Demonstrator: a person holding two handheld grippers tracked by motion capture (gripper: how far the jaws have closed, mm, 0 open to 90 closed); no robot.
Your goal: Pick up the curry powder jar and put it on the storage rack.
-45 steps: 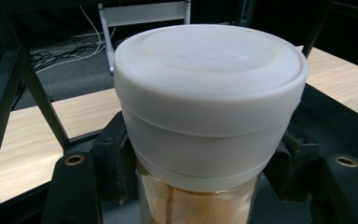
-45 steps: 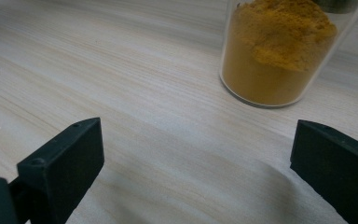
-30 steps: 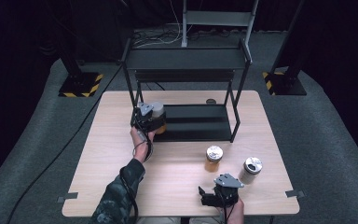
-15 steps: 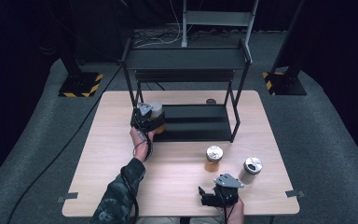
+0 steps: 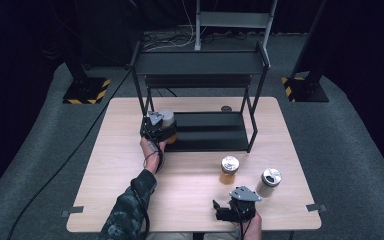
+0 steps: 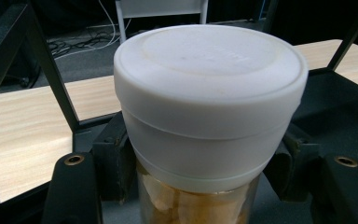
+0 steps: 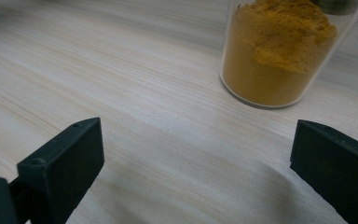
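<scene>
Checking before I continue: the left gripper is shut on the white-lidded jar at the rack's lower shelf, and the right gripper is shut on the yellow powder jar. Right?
Not quite. The right gripper is open, the yellow powder jar standing beyond it, as the right gripper view shows. The rest holds.

We find almost no change since the earlier pictures: at most, our left tool (image 5: 161, 131), clamped on the white-lidded glass jar (image 5: 167, 120), has crept slightly at the black metal shelf's (image 5: 207, 131) left end.
</scene>
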